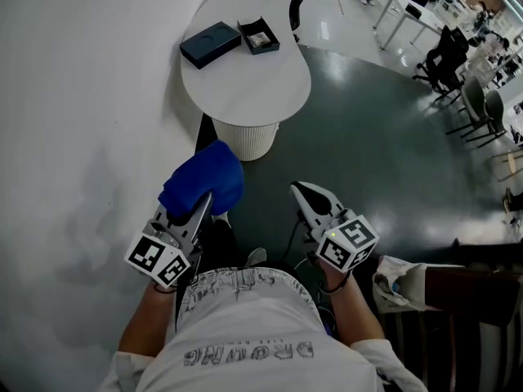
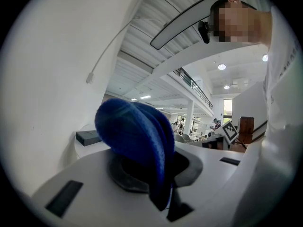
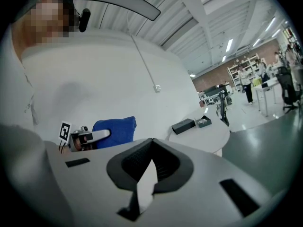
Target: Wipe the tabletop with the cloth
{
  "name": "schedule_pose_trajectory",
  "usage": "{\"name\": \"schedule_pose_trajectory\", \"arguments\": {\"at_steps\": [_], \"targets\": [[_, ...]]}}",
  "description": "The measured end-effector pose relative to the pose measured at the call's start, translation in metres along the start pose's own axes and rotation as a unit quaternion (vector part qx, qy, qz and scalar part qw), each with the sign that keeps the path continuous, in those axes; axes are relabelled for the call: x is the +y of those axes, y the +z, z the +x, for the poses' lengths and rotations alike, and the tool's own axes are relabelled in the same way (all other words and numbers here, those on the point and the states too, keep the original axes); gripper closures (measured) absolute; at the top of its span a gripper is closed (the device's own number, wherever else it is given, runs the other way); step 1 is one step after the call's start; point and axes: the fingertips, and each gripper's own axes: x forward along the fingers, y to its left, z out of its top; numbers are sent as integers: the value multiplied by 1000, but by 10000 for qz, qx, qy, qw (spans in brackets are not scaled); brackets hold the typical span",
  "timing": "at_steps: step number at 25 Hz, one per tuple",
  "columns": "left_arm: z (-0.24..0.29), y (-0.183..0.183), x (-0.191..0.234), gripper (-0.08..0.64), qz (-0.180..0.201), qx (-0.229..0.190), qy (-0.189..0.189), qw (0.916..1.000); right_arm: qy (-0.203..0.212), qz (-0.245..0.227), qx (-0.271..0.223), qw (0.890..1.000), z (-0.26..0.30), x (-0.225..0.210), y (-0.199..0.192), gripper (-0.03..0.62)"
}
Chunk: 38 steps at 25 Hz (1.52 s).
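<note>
A folded blue cloth [image 1: 202,180] is clamped in my left gripper [image 1: 207,199], held in the air at waist height beside the white wall. In the left gripper view the blue cloth [image 2: 137,138] bulges out of the jaws and hides their tips. My right gripper [image 1: 301,191] hangs level with it, to the right, shut with nothing between its fingers. The round white table [image 1: 245,88] stands ahead of both grippers, apart from them. The right gripper view shows the blue cloth [image 3: 116,130] at left and the table [image 3: 203,135] beyond.
On the table lie a dark blue flat box [image 1: 210,43] and a small open box [image 1: 259,37]. A white wall [image 1: 73,137] runs along the left. Dark floor [image 1: 384,137] spreads to the right, with chairs [image 1: 478,104] and desks farther off. A light bag [image 1: 400,282] lies near my right side.
</note>
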Motion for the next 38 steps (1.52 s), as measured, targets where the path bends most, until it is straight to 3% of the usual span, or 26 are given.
{"name": "schedule_pose_trajectory", "arguments": {"at_steps": [13, 38], "targets": [[43, 0, 72, 483, -176, 119, -22, 9998, -76, 70, 184, 9998, 72, -31, 13, 586], [157, 30, 273, 483, -331, 213, -342, 9986, -550, 138, 446, 9974, 260, -97, 60, 586]]}}
